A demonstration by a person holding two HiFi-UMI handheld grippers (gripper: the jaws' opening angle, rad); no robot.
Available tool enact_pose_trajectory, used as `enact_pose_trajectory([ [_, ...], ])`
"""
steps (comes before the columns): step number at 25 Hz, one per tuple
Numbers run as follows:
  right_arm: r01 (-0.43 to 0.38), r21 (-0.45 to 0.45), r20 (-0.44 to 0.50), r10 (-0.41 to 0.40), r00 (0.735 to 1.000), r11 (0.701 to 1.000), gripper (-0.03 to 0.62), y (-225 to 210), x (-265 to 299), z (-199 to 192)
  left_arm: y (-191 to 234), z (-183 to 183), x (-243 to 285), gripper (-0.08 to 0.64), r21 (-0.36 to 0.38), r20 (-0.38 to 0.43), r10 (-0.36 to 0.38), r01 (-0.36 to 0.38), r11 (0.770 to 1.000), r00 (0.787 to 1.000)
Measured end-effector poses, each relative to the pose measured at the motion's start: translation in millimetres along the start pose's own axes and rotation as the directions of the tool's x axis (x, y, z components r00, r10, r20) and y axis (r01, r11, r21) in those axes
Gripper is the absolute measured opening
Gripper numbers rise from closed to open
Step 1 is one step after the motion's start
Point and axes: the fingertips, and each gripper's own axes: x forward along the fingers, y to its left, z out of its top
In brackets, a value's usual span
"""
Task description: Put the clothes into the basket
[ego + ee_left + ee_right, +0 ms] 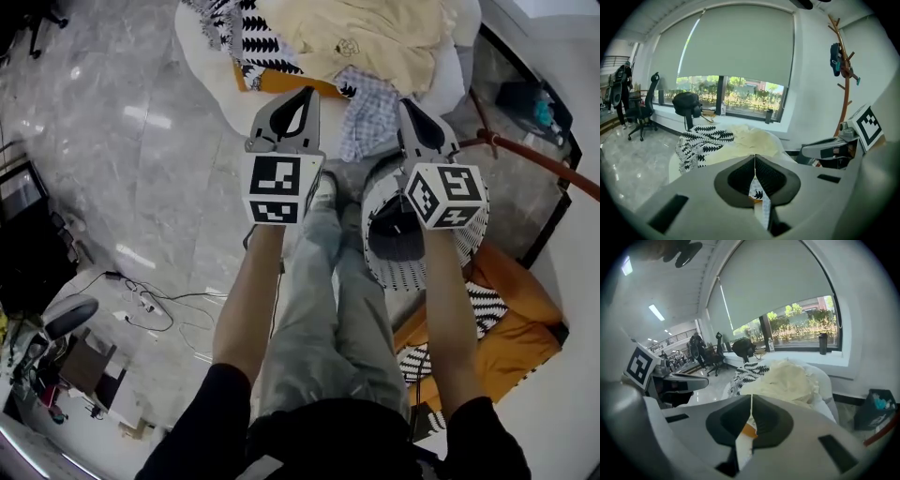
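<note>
Left tongs [307,94] and right tongs [406,105] are closed together, empty. I judge this the reaching step; next, open over the clothes [356,37], near the basket [379,265].

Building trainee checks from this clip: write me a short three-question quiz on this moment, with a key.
1. True or false: the cream-yellow crumpled garment lies outside the black-and-white woven basket.
2. Fill in: the jaws of the left gripper and the right gripper are both ____.
3. In the head view, which gripper overlaps the basket? A left, B right.
Key: 1 true; 2 shut; 3 B.
</note>
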Motion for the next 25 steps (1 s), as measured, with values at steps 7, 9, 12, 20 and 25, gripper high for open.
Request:
enact_pose_trajectory([
  [7, 0.042, -0.032, -0.114, -0.045, 0.992, 0.999, 0.015, -20, 66, -35, -16, -14, 75, 0.011, 0.065, 0.018, -0.173, 0.171, 0.983, 0.985],
  [9, 0.055, -0.042, -0.137, -0.061, 0.989, 0.998, 0.03, -28, 85, -40, -14, -18, 96, 0.011, 0.129, -0.011, -0.191, 0.191, 0.973, 0.981],
  [12, 0.058, -0.038, -0.177, -0.064, 0.982, 0.998, 0.187, -47, 106, -49, -10, -32, 126, 0.046, 0.189, -0.076, -0.197, 0.208, 0.96, 0.977],
  [20, 0.136, -0.066, -0.25, -0.148, 0.957, 0.989, 0.235, -106, 139, -65, 29, -86, 186, 0.233, 0.113, -0.267, -0.061, 0.094, 0.989, 0.962],
  [25, 0.19, 0.004, -0.268, -0.182, 0.946, 0.982, 0.239, -140, 155, -71, 46, -131, 203, 0.264, 0.06, -0.385, -0.033, 0.061, 0.996, 0.922],
])
